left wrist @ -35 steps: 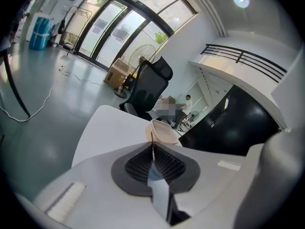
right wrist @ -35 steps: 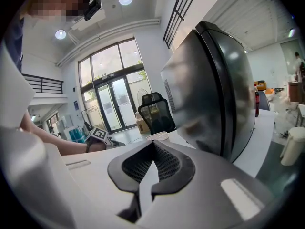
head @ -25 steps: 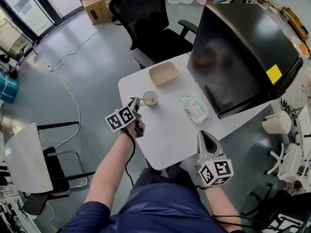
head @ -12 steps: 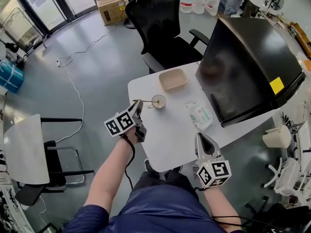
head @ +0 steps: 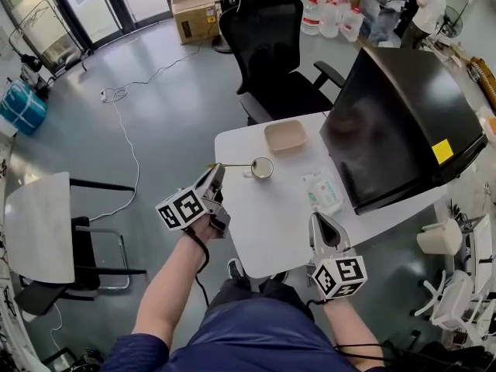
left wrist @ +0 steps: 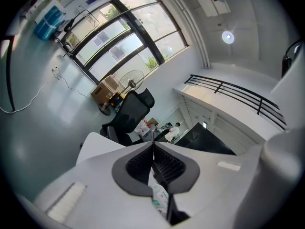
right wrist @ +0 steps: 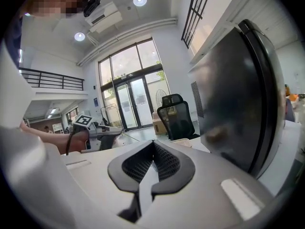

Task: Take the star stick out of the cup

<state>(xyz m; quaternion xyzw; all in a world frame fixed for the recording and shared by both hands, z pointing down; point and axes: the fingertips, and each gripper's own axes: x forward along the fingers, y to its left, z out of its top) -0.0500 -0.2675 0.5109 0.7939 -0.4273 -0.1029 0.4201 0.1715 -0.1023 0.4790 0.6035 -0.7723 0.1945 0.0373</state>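
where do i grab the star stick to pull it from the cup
Pinch the thin shaft of the star stick near its free end, coming from the left of the cup: it lies nearly level, leaning out that way. The left gripper is shut on it there.

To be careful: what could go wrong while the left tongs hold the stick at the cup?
1. The star stick lies nearly level, its far end at the rim of the cup; a sideways pull may tip the cup, which nothing steadies.
2. The left tongs pinch the thin stick near one end; it may slip.
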